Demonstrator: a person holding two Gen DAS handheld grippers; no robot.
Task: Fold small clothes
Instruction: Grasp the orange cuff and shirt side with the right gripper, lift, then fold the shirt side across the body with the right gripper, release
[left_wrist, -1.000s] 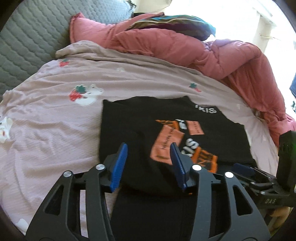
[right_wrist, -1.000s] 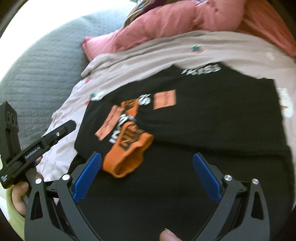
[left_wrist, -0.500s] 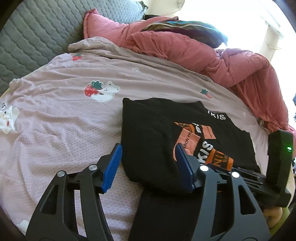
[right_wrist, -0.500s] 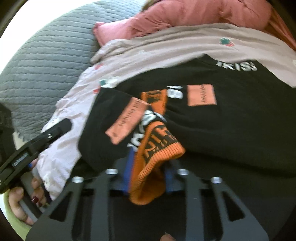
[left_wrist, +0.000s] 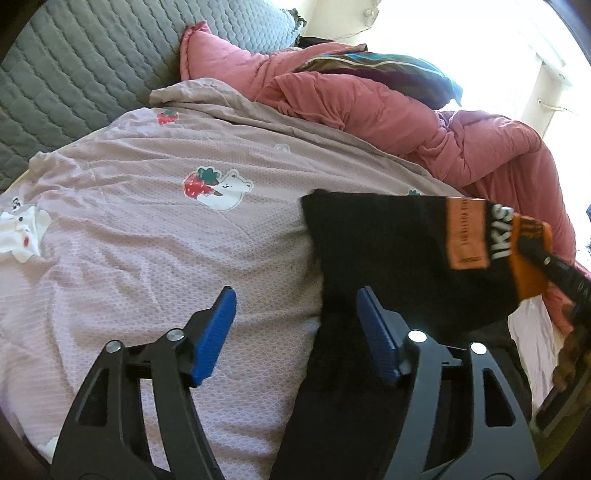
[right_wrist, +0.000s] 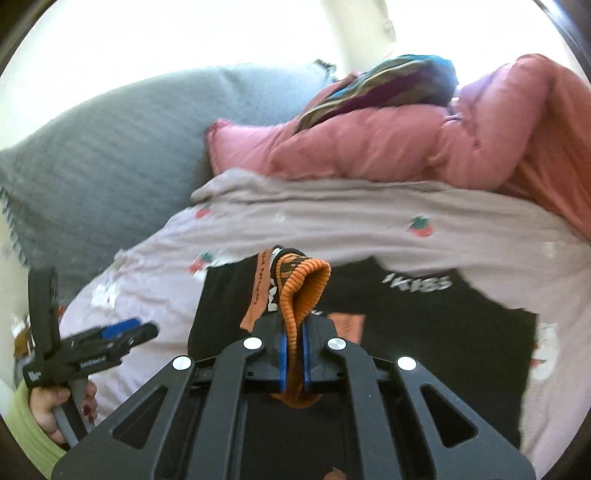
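Observation:
A black sweater (left_wrist: 388, 251) (right_wrist: 424, 332) with orange patches and white lettering lies on the pink printed sheet (left_wrist: 147, 240). My right gripper (right_wrist: 294, 332) is shut on its orange ribbed cuff (right_wrist: 306, 280), and the sleeve is lifted above the sweater's body. In the left wrist view the cuff (left_wrist: 532, 266) and the right gripper (left_wrist: 565, 273) hang at the right edge. My left gripper (left_wrist: 297, 332) hovers over the sweater's left edge. Its jaws are opening, its blue pads touch nothing, and only sheet and the garment's edge lie below them. The left gripper (right_wrist: 122, 332) also shows in the right wrist view.
A crumpled pink quilt (left_wrist: 424, 122) (right_wrist: 406, 147) with a striped cloth (right_wrist: 388, 81) on top lies along the far side. A grey quilted cushion (left_wrist: 92, 66) stands at the back left. A hand in a green sleeve (right_wrist: 55, 410) holds the left gripper.
My right gripper closed on the orange cuff and rose with it, lifting the sleeve. My left gripper opened wider and slid left, off the sweater's middle to its edge.

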